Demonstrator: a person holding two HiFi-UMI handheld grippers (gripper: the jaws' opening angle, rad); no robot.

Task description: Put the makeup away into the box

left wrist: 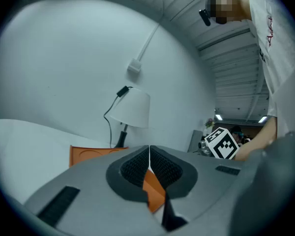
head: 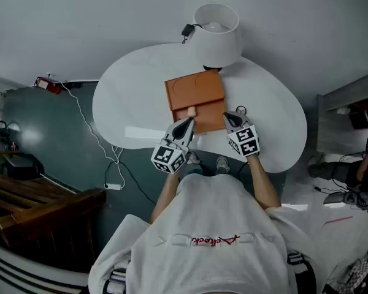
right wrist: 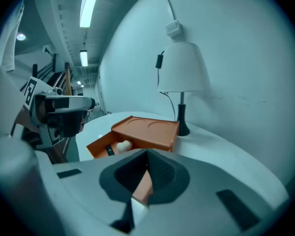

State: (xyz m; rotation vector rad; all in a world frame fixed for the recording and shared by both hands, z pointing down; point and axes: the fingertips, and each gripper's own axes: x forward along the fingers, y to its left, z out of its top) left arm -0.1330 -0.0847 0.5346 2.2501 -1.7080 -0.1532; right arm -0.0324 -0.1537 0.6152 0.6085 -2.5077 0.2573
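Head view: white oval bench with an orange box at its centre and a white lamp just beyond it at 12 o'clock. The box's drawer stands pulled out toward 6 o'clock, and a pale makeup sponge lies in it. The left claw has its tip at the drawer's front edge. The right claw sits just beside the drawer's corner at 4 o'clock. Both forearms reach forward from the body, elbows bent and tucked in.

Left claw view: the left claw points almost level, its pads pressed together on nothing. Orange shows only through the gap beneath them. The box lies at 9 o'clock.

Right claw view: the right claw tilts downward with its jaws closed and empty. The open drawer at 10 o'clock holds the makeup sponge and a small dark item.

With makeup already inside, the remaining step is probably shutting the drawer. That is best done with closed tips set flat on the drawer front, pushing straight toward 12 o'clock. The push should be slow and even, so the box does not slide into the lamp.
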